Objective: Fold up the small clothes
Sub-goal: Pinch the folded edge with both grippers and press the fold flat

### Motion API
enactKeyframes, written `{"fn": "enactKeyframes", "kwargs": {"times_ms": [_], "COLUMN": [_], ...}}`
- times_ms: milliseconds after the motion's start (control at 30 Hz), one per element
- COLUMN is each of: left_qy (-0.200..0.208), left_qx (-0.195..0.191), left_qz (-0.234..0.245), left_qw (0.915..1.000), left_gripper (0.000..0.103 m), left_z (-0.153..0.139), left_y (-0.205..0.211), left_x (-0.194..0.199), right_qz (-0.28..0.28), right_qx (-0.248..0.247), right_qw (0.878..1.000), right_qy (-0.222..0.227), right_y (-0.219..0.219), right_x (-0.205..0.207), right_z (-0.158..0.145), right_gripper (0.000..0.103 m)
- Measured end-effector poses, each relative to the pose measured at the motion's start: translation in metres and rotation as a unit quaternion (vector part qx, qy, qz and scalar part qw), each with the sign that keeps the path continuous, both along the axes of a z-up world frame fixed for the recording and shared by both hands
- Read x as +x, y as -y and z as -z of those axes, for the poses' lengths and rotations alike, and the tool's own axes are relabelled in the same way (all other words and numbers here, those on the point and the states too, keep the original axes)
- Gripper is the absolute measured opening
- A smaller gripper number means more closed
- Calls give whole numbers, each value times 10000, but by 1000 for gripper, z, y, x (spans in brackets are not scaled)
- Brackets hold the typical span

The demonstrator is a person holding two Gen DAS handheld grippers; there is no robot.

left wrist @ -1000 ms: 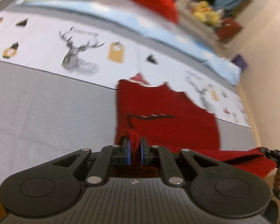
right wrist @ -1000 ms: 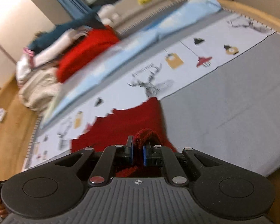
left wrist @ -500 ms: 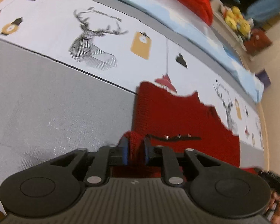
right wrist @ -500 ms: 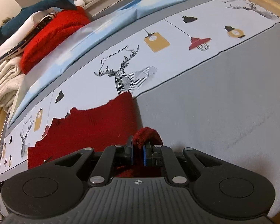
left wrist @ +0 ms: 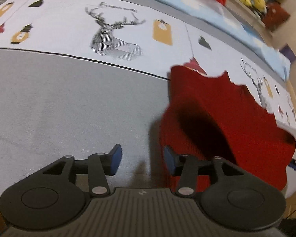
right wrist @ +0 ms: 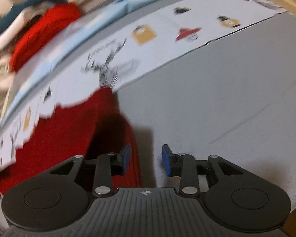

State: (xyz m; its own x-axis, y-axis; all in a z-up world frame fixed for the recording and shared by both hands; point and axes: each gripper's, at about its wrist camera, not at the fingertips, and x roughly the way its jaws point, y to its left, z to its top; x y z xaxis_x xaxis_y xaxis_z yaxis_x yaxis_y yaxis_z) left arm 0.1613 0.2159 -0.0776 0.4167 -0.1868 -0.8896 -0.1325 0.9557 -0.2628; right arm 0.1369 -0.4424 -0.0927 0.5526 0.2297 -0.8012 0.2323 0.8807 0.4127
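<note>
Motion-blurred red garment (left wrist: 223, 116), far edge cut off by frame

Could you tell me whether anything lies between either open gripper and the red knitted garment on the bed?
Nothing visible does. The left gripper and the right gripper are both open just above the red garment, with only its own edge and bare grey bedspread between the fingers.
</note>
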Motion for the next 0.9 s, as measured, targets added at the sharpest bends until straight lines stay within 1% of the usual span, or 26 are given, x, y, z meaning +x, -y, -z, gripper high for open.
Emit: {"fn": "enactKeyframes", "kwargs": {"times_ms": [67, 167, 200, 267, 400, 433, 467, 500, 533, 567, 600, 633, 700, 733, 800, 867, 900], "left_qy": [33, 110, 104, 178, 382, 419, 458, 510, 560, 625, 737, 868, 1218, 1388, 1776, 2160, 2266], "left_qx": [7, -70, -70, -78, -330, -339, -331, -315, -262, -156, -92, -88, -238, -236, -48, 93, 182], "left_qz": [124, 142, 109, 3, -187, -193, -221, -233, -232, -214, -236, -309, -483, -512, -483, -518, -570], "left_qw": [9999, 9998, 9999, 9998, 9985, 9984, 9982, 9979, 9978, 9977, 9970, 9957, 9911, 9887, 9829, 9750, 9722], "left_gripper": [58, 61, 61, 61, 61, 59, 54, 46, 19, 12, 11, 10, 10, 10, 10, 10, 10], "left_z": [6, 15, 18, 22, 25, 25, 26, 26, 25, 23, 20, 16, 5, 0, -12, -21, -24], "left_y": [9, 19, 22, 28, 36, 38, 40, 42, 43, 44, 42, 40, 34, 34, 40, 47, 50], "left_x": [3, 9, 13, 21, 35, 37, 40, 42, 43, 45, 45, 45, 44, 43, 42, 42, 42], "right_qz": [-256, -448, -462, -430, -222, -140, -74, -11, 57, 132, 185, 287, 609, 751, 932, 992, 1018], "right_qx": [-157, -109, -91, -66, -107, -109, -93, -72, -54, -31, -21, -49, -23, 58, 194, 130, 111], "right_qw": [9995, 9989, 9989, 9990, 9996, 9998, 9998, 9998, 9998, 9996, 9994, 9990, 9966, 9948, 9907, 9869, 9836], "right_qy": [-97, -38, 11, 67, 99, 117, 136, 159, 197, 247, 276, 326, 546, 686, 971, 1269, 1483], "right_y": [-14, -26, -29, -34, -37, -36, -36, -36, -35, -35, -34, -33, -28, -25, -22, -24, -26], "right_x": [3, 11, 15, 21, 35, 38, 41, 43, 45, 47, 48, 49, 48, 47, 46, 47, 47], "right_z": [8, 11, 11, 11, 14, 15, 15, 15, 15, 13, 12, 9, 1, -3, -12, -21, -26], "right_gripper": [43, 44, 46, 47, 47, 47, 47, 44, 33, 25, 10, 7, 6, 6, 6, 6, 5]}}
